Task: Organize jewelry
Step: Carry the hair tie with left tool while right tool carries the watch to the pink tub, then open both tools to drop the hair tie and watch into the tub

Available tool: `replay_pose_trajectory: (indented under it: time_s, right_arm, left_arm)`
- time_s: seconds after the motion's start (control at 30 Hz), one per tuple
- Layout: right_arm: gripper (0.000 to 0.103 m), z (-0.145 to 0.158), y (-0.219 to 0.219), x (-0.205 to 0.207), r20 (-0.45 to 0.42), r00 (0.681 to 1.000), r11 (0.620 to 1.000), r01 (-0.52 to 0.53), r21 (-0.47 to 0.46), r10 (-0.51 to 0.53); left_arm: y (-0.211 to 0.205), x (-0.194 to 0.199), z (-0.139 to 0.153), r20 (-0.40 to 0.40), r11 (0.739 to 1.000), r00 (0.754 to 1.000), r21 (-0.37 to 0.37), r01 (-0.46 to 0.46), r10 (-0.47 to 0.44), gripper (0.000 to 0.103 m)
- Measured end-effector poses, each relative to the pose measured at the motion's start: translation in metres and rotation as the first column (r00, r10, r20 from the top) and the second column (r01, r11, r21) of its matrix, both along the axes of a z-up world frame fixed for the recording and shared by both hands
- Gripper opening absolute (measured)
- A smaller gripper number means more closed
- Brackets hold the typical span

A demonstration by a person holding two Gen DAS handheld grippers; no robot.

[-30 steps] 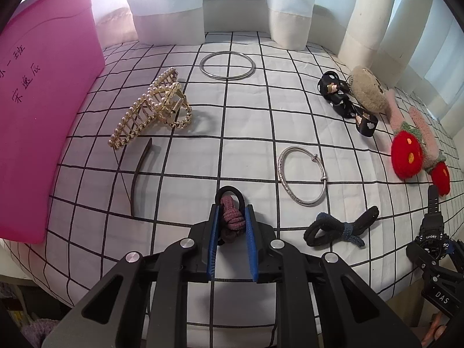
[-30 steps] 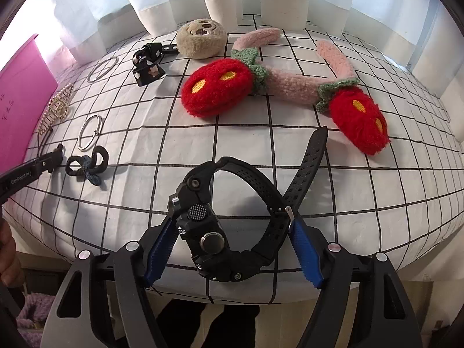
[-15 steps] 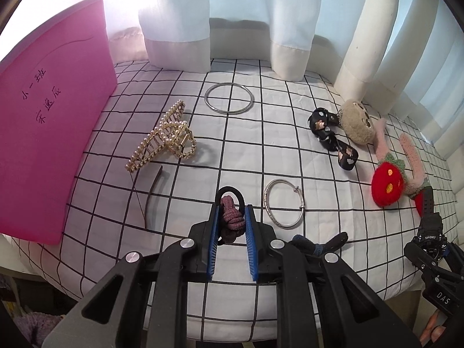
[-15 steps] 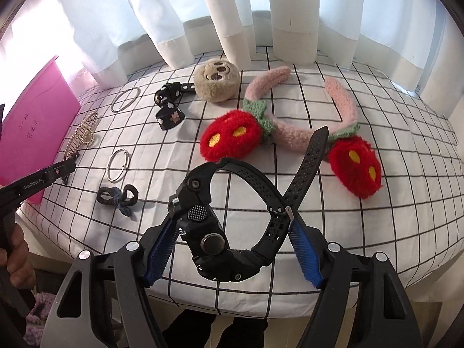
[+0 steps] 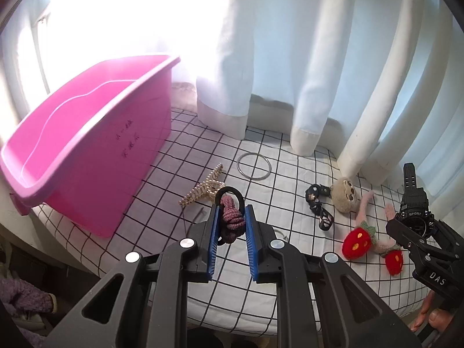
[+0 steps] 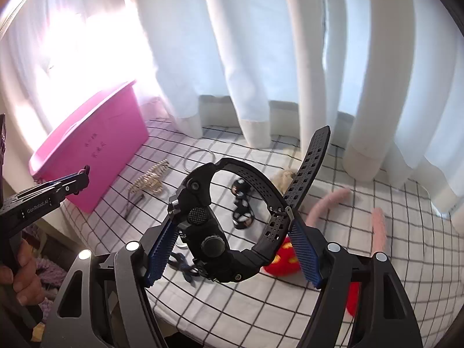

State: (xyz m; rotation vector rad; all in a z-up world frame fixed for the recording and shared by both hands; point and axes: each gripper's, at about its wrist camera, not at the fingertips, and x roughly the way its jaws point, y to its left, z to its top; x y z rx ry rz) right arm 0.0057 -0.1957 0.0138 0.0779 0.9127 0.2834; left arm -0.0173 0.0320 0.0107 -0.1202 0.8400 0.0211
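My left gripper is shut on a mauve knotted hair tie with a black loop and holds it high above the checked table. My right gripper is shut on a black sport watch, also lifted; it shows in the left wrist view at the right. An open pink bin stands at the table's left; it also shows in the right wrist view. On the cloth lie a pearl claw clip, a silver ring and a black bow clip.
A plush sloth clip and a pink strawberry headband lie at the right. White curtains hang along the table's far edge. The near table edge drops off below my grippers. A dark hairpin lies by the claw clip.
Both grippers have risen and pulled back from the table with their items. The view has tilted up, so the pink bin's open top and the curtains now show.
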Motion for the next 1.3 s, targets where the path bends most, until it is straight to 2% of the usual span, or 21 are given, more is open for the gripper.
replay_pose_trajectory:
  time_s: [0.17, 0.37, 0.5, 0.63, 0.73, 0.83, 1.07, 1.3]
  right_arm:
    - [0.071, 0.029, 0.046, 0.031, 0.055, 0.984, 0.984, -0.173, 0.045, 0.17]
    - [0.071, 0.06, 0.127, 0.072, 0.109, 0.939, 0.935, -0.337, 0.107, 0.326]
    - [0.071, 0.081, 0.19, 0.102, 0.138, 0.91, 0.9, -0.41, 0.146, 0.392]
    - [0.071, 0.099, 0.26, 0.137, 0.157, 0.873, 0.866, -0.482, 0.133, 0.462]
    - [0.071, 0.106, 0.311, 0.162, 0.143, 0.848, 0.842, -0.526, 0.117, 0.51]
    - [0.071, 0.104, 0.352, 0.185, 0.086, 0.833, 0.826, -0.553, 0.109, 0.546]
    - [0.071, 0.059, 0.417, 0.241, -0.127, 0.795, 0.805, -0.59, 0.063, 0.593]
    - [0.071, 0.005, 0.427, 0.269, -0.363, 0.745, 0.807, -0.59, 0.036, 0.56]
  left_arm:
    - [0.033, -0.017, 0.036, 0.055, 0.992, 0.991, 0.003, -0.124, 0.124, 0.017]
    - [0.094, -0.022, 0.064, 0.089, 0.969, 0.965, -0.003, -0.246, 0.246, 0.018]
    - [0.142, -0.007, 0.073, 0.088, 0.955, 0.952, 0.0, -0.296, 0.295, 0.018]
    - [0.194, 0.014, 0.078, 0.081, 0.941, 0.938, -0.027, -0.336, 0.337, 0.017]
    - [0.226, 0.037, 0.073, 0.055, 0.939, 0.937, -0.031, -0.344, 0.345, 0.017]
    - [0.253, 0.059, 0.062, -0.004, 0.938, 0.939, -0.04, -0.344, 0.344, 0.017]
    - [0.291, 0.102, 0.017, -0.19, 0.932, 0.922, -0.063, -0.356, 0.339, 0.017]
    - [0.31, 0.125, -0.014, -0.328, 0.922, 0.883, -0.077, -0.379, 0.335, 0.018]
